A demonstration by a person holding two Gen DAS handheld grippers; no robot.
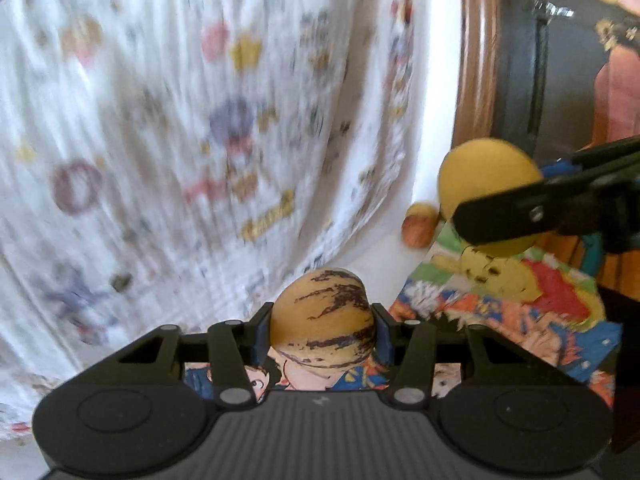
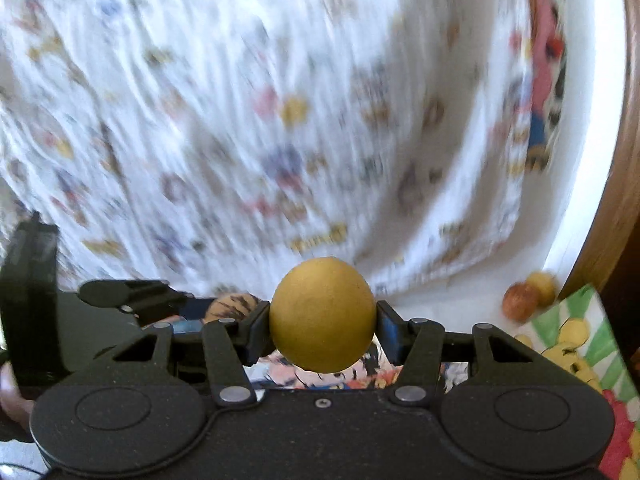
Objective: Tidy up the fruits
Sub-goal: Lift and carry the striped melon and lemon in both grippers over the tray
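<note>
My left gripper [image 1: 324, 334] is shut on a tan oval fruit with dark purple streaks [image 1: 320, 304], held above a cartoon-printed surface [image 1: 520, 312]. My right gripper [image 2: 324, 320] is shut on a round, matt yellow fruit [image 2: 324, 300]. In the left wrist view the right gripper [image 1: 504, 196] comes in from the right, with the yellow fruit [image 1: 484, 172] higher than the streaked one. In the right wrist view the left gripper [image 2: 210, 306] and its streaked fruit [image 2: 236, 302] sit low on the left. Two small orange-red fruits [image 1: 419, 226] [image 2: 528, 294] lie by the surface's far edge.
A white cloth with small coloured prints [image 1: 180, 120] hangs across the background, blurred. A wooden frame [image 1: 476, 60] with a dark panel beside it stands at the right. The cartoon-printed surface [image 2: 580, 344] extends to the lower right.
</note>
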